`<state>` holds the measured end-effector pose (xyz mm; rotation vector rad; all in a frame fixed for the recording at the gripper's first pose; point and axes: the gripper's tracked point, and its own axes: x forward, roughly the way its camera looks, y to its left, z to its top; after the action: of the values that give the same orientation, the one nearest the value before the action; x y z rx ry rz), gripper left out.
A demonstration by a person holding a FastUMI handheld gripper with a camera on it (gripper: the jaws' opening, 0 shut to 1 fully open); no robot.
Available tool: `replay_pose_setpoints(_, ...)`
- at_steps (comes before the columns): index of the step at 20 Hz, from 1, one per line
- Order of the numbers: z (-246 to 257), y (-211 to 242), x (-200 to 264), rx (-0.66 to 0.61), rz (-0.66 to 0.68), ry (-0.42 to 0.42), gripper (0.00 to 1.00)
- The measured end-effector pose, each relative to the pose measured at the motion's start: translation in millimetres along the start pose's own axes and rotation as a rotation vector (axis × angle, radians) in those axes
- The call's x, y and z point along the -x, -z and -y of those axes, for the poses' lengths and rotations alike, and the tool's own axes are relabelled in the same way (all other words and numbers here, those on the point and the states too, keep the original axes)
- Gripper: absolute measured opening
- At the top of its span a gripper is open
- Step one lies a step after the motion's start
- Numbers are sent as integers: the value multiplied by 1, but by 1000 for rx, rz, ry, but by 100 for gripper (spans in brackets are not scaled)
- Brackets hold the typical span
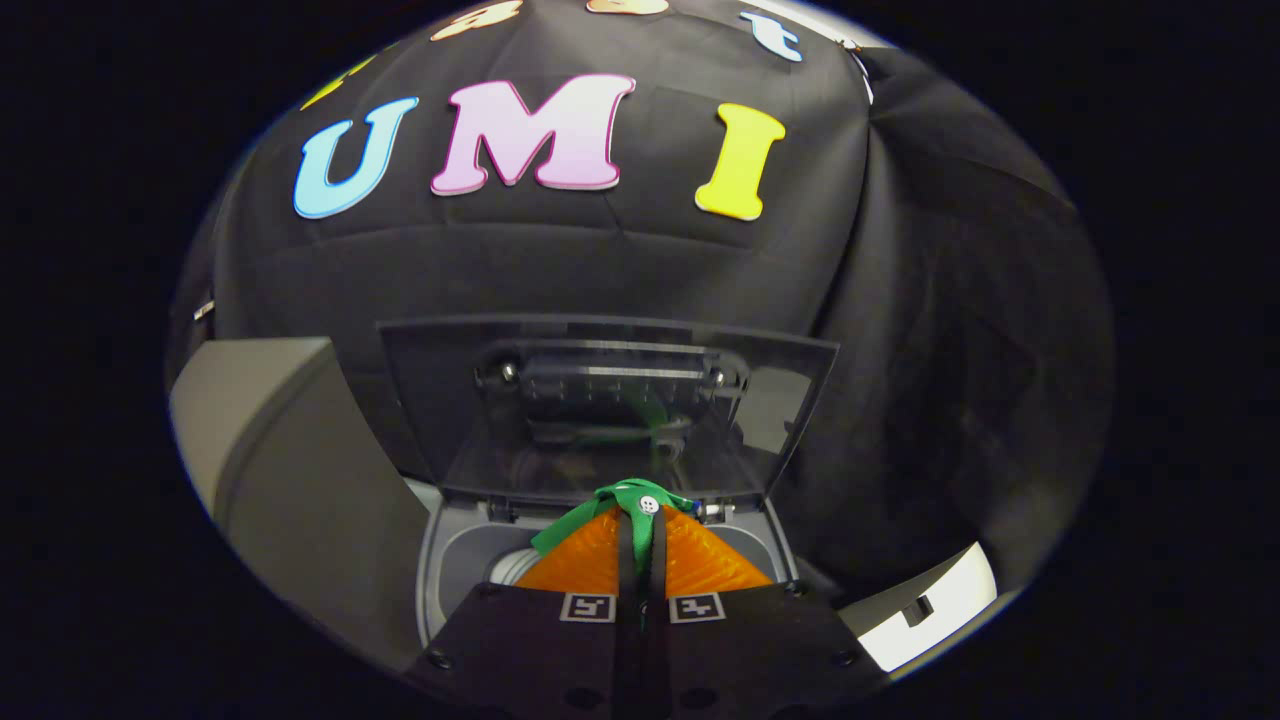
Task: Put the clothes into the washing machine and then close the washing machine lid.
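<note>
The gripper [641, 520] has its two fingers drawn together with only a thin slit between them, and a green garment [610, 508] with a white button is pinched at the tips, both fingers pressing on it. Its loose end trails from the tips toward eight o'clock, so the cloth's long axis runs on a slant across the fingers. Directly under the tips, from about seven round to five o'clock, lies the grey tub opening of the washing machine [460, 560]; the cloth seems to hang over the mouth, though how deep the drum goes I cannot tell from here. At twelve o'clock, just beyond the tips, the clear lid [600, 400] stands raised, its hinge edge close behind the garment. A pale panel [290, 470] flanks the opening at nine o'clock. The open room is downward, into the tub; the lid leaves little way forward.
</note>
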<state>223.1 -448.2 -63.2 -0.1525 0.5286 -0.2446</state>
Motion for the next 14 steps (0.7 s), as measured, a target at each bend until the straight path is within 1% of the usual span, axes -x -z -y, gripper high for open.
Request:
replay_pose_setpoints(3, -7, 48, -30, -1, -81, -13, 5)
replay_pose_setpoints(7, -21, 116, -64, 37, -219, -35, 5)
replay_pose_setpoints(10, -31, 149, -79, 33, -291, -50, 5)
replay_pose_setpoints(12, -37, 164, -86, 33, -329, -58, 5)
replay_pose_setpoints(14, -31, 183, -98, 42, -367, -67, 5)
